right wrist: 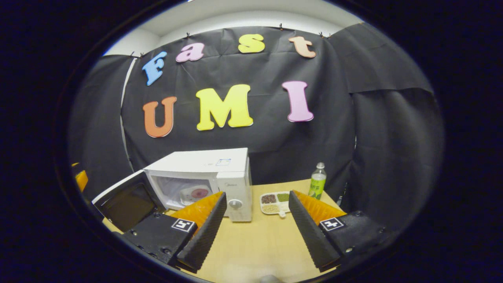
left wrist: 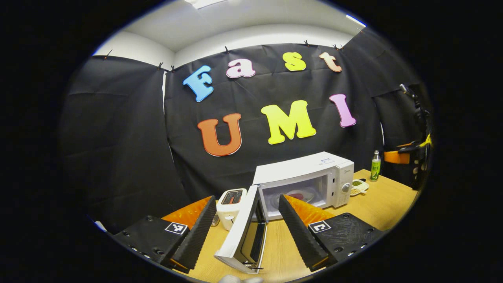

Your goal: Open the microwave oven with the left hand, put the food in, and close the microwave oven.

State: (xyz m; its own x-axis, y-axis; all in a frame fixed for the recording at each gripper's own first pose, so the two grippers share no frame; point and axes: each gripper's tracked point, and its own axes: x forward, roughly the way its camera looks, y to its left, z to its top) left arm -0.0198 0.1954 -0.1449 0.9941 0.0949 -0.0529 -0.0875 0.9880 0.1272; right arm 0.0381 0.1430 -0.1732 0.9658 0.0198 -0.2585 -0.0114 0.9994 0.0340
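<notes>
microwave (left wrist: pixel 314 173) sits on the wooden surface (left wrist: pixel 377 204), door (left wrist: pixel 243 232) swung wide open to its left. food plate (left wrist: pixel 297 195) is already inside the cavity, pink/red item on a white plate, also seen through the opening in the right gripper view (right wrist: pixel 195 193). left gripper (left wrist: pixel 247 232) hovers in front of the open door, fingers spread apart, holding nothing; door edge sits between them in the left gripper view, can't tell if either finger touches it. white toaster (left wrist: pixel 231 206) stands just beside the door on its left. right gripper (right wrist: pixel 255 232) is over bare surface in front of the microwave, fingers open, empty. divided snack tray (right wrist: pixel 275 201) lies right of the microwave, green bottle (right wrist: pixel 317 181) upright just beyond it, near the wall.
</notes>
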